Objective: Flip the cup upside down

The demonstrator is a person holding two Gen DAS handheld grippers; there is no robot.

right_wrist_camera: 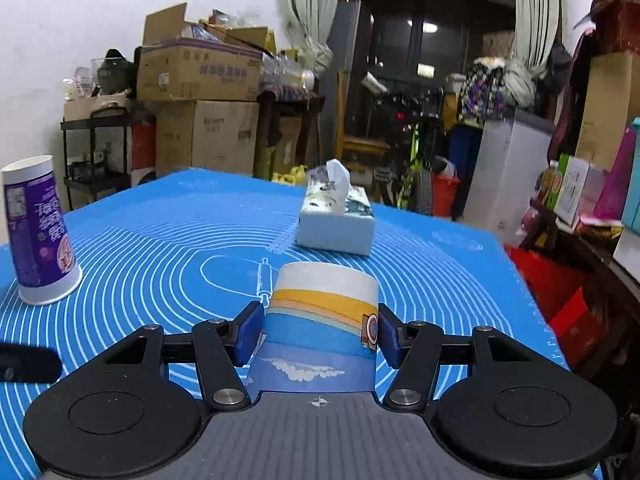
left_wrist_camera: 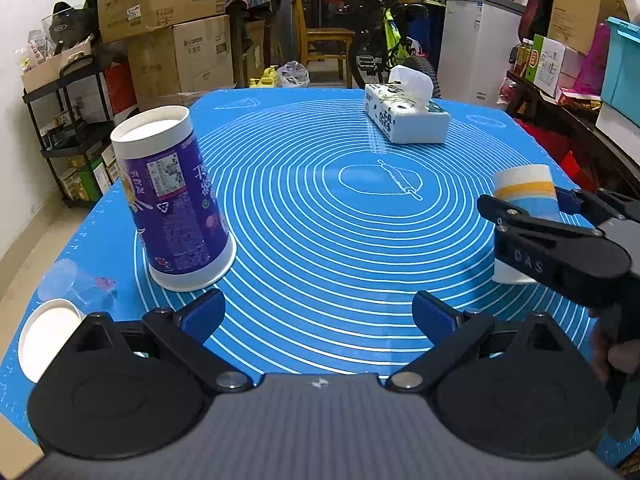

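The right gripper (right_wrist_camera: 320, 334) is clamping the cup (right_wrist_camera: 320, 320), its blue pads (right_wrist_camera: 248, 332) pressing against the cup's two sides about halfway up. The cup, banded white, yellow and blue, is standing with its closed white end up and its wider end down toward the mat (right_wrist_camera: 160, 232); whether it is touching the mat cannot be told. In the left wrist view the same cup (left_wrist_camera: 520, 192) is sitting near the mat's (left_wrist_camera: 320, 208) right edge, with the right gripper (left_wrist_camera: 524, 208) reaching in from the right around it.

The left gripper (left_wrist_camera: 318, 314) is hanging over the near edge of the mat with its fingers spread wide and nothing between them.

A tall purple cup (left_wrist_camera: 176, 196) is standing rim-down toward the left edge, well apart from the held cup; it is also showing at the far left of the right wrist view (right_wrist_camera: 38, 236). A tissue pack (left_wrist_camera: 404, 114) is lying toward the far edge, a sheet poking out of its top, and is showing beyond the held cup in the right wrist view (right_wrist_camera: 336, 220). A white dish (left_wrist_camera: 48, 340) and a clear cup (left_wrist_camera: 76, 288) are sitting at the near left corner.
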